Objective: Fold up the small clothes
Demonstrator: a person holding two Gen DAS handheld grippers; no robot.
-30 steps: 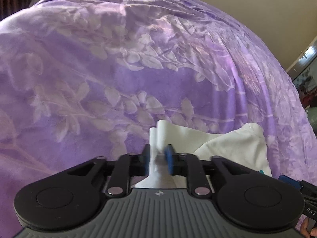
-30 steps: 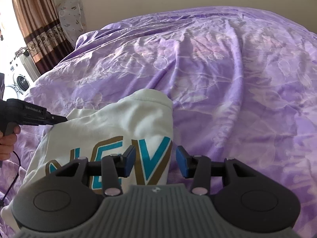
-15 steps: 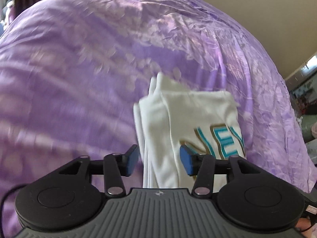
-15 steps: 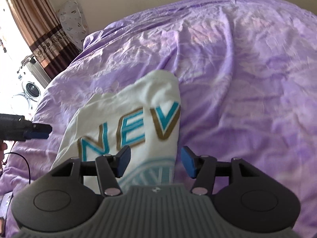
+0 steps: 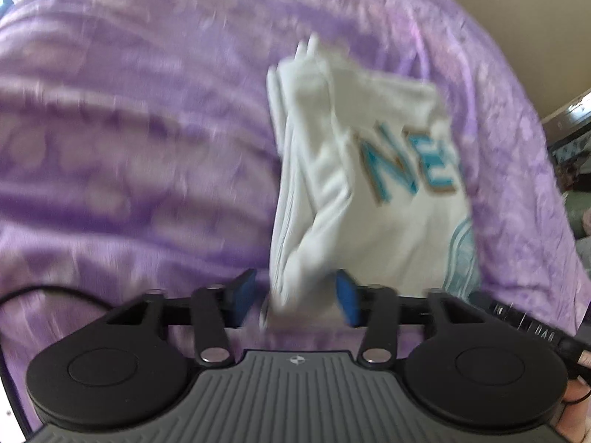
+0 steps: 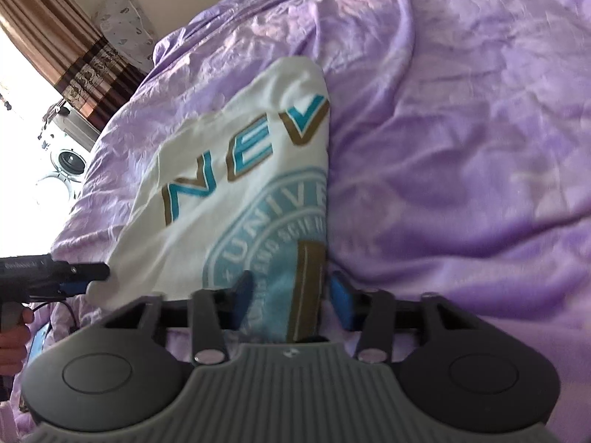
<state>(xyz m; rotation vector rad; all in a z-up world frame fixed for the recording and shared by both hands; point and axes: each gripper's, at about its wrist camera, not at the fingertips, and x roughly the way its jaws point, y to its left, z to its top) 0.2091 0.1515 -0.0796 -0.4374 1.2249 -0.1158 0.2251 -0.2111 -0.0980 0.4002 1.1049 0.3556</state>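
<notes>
Two tongs closing, folded white shirt [image 6: 236, 184] between, purple bedspread [image 6: 461, 129]

You have one folded white cotton shirt with teal-and-gold lettering [image 6: 236, 199] on one purple floral bedspread [image 6: 461, 147], two black tools with blue pads, left [image 5: 293, 301] and right [image 6: 291, 295], and one brown striped curtain [image 6: 62, 48].

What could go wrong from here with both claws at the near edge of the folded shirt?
1. The left claw is closing on a bunched corner of the white shirt; it may catch only some of the stacked layers, so the fold could splay.
2. The right claw is closing around the shirt's folded edge right above the purple bedsheet; it might pinch the sheet too.
3. The left view is blurred, so placement there is uncertain.
</notes>
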